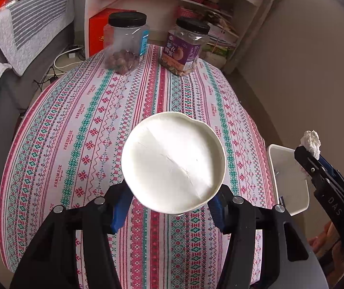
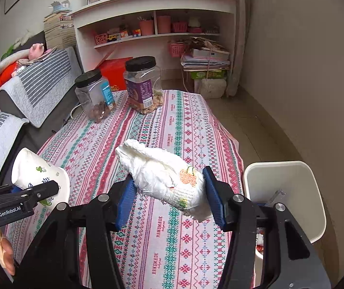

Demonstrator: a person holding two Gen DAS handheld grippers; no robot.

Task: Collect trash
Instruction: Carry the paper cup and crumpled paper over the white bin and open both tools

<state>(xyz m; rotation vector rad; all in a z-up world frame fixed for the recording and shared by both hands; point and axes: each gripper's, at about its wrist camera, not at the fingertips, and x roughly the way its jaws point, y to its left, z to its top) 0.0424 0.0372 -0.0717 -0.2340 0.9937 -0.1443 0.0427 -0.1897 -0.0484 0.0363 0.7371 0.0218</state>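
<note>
My left gripper (image 1: 169,207) is shut on a white paper cup (image 1: 173,162), held on its side above the table with its flat bottom facing the camera; in the right wrist view the cup (image 2: 39,175) shows leaf prints. My right gripper (image 2: 168,196) is shut on a crumpled white tissue (image 2: 164,175) with an orange print, held above the table's right part. In the left wrist view the tissue (image 1: 311,143) sticks up from the right gripper over the white trash bin (image 1: 290,180). The bin (image 2: 285,187) stands beside the table's right edge.
Two black-lidded clear jars stand at the table's far end: one with nuts (image 1: 125,43), one with a purple label (image 1: 185,45). The patterned tablecloth (image 1: 75,132) covers the table. A sofa (image 2: 27,91) lies left, white shelves (image 2: 157,24) behind.
</note>
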